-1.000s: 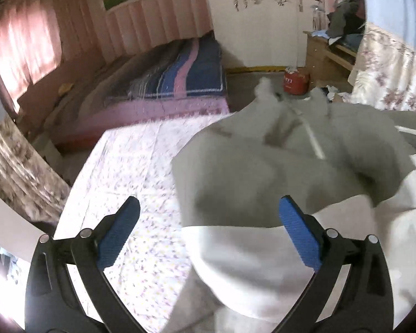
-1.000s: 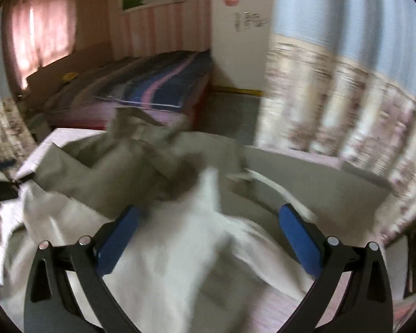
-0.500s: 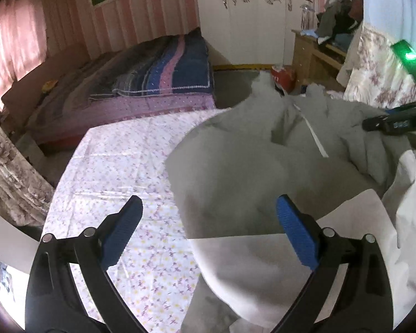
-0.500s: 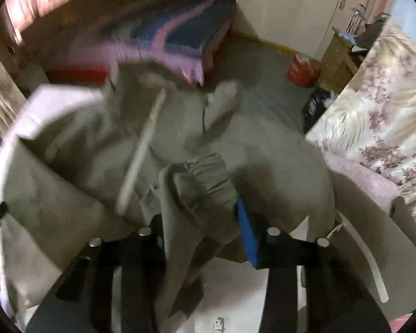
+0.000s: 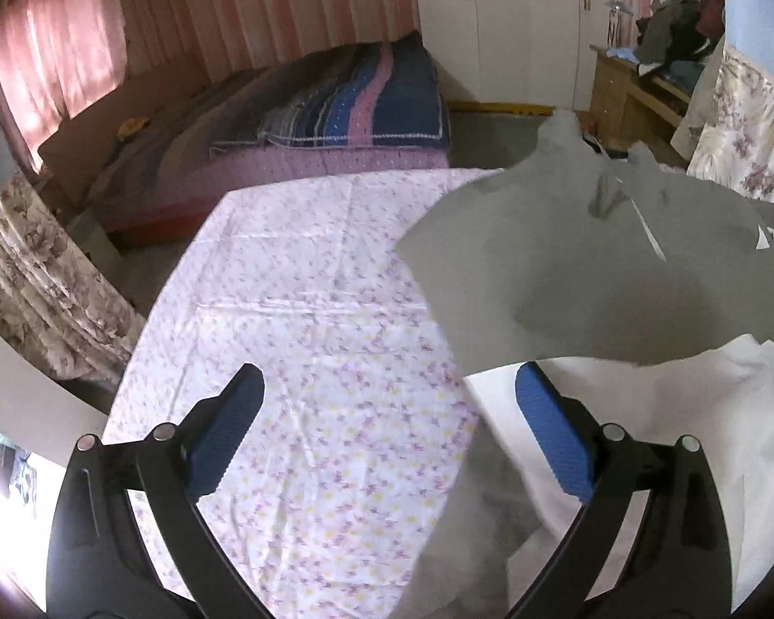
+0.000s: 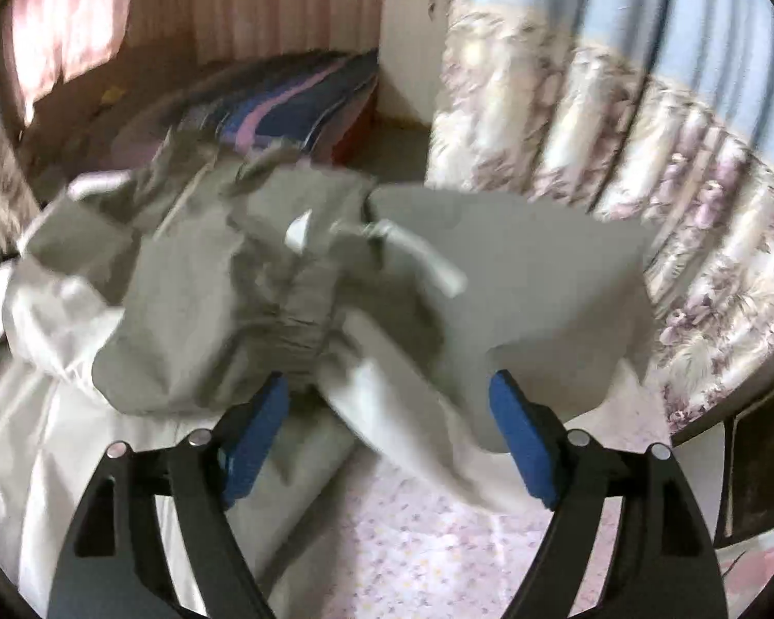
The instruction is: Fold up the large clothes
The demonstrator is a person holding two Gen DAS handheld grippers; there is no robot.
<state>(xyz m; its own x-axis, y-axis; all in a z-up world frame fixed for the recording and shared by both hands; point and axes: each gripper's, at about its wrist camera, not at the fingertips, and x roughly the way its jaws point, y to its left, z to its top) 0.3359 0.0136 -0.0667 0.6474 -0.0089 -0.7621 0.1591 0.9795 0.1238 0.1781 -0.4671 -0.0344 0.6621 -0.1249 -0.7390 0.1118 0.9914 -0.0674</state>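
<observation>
Pink-walled bedroom: over the floral bench I hold my left tool spread apart and empty, my right tool opening over the grey-and-white garment.

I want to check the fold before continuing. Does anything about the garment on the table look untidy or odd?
Yes. The grey and white garment lies bunched, not flat: its elastic cuff is crumpled on top of the pile, and part hangs over the edge of the floral tablecloth. Nothing looks torn or spilled.
</observation>
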